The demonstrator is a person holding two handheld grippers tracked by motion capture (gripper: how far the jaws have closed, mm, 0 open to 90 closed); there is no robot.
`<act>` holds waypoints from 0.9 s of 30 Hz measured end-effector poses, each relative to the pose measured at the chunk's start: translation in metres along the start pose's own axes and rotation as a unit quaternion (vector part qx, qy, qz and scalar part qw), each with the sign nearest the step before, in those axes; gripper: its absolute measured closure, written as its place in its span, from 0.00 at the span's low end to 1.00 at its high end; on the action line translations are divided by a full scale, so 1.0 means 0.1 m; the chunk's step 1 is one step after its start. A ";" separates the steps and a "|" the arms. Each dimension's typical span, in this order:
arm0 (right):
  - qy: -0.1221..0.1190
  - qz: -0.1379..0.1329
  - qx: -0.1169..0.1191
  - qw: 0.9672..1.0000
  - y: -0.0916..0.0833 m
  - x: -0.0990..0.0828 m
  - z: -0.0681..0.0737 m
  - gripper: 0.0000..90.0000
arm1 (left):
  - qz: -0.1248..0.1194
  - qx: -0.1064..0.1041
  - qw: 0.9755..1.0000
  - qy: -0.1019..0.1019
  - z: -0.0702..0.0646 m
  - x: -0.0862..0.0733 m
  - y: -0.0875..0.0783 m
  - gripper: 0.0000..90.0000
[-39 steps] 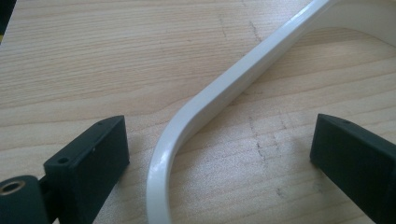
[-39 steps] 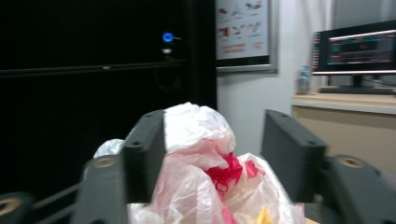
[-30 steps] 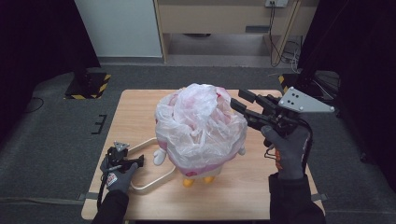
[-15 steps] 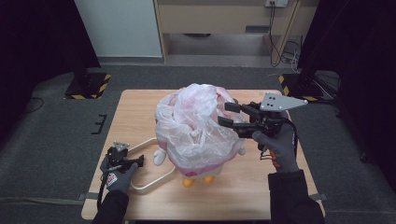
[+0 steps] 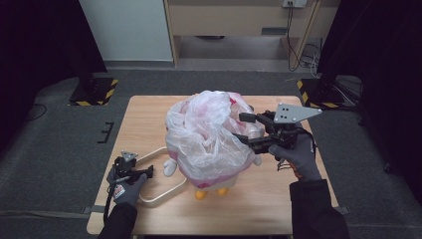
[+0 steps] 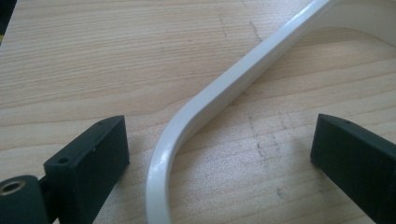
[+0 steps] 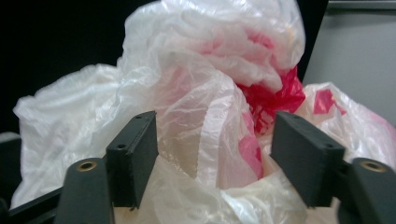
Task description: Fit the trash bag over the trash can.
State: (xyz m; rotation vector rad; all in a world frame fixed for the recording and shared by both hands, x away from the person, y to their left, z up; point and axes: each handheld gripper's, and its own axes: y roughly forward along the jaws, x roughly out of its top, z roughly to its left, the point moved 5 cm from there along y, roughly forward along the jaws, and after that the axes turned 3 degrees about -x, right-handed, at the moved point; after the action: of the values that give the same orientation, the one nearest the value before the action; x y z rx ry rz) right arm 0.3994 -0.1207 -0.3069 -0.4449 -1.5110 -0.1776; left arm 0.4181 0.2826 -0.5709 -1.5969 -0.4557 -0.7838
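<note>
We are holding our right gripper, jaws just widening, unclenched around a plastic bag fold mid-table; our left gripper is straddling, released, the white handle near the table's front-left edge.

Black two-jaw left gripper: small grey three-cornered plate on top, black cable trailing back. Black right gripper: larger grey plate with dark screw holes. Blocky black jaws, brass-ringed holes at base. Grey gloves, dark sleeves.
</note>
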 end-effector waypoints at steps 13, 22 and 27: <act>0.008 -0.038 0.047 0.998 0.09 0.36 0.05 0.49 | 0.000 0.000 1.000 0.000 0.00 0.00 0.00 0.04; -0.001 0.034 0.039 0.999 0.17 0.07 0.01 0.54 | -0.001 0.000 1.000 0.000 0.00 0.00 0.00 0.04; -0.013 0.055 0.035 0.998 0.18 0.01 0.03 0.53 | -0.001 0.000 1.000 0.000 0.00 0.00 0.00 0.04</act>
State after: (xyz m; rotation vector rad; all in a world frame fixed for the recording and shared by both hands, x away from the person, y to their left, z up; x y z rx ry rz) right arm 0.4031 -0.1032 -0.3095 -0.4735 -1.5101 -0.0323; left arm 0.4182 0.2826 -0.5709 -1.5972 -0.4566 -0.7847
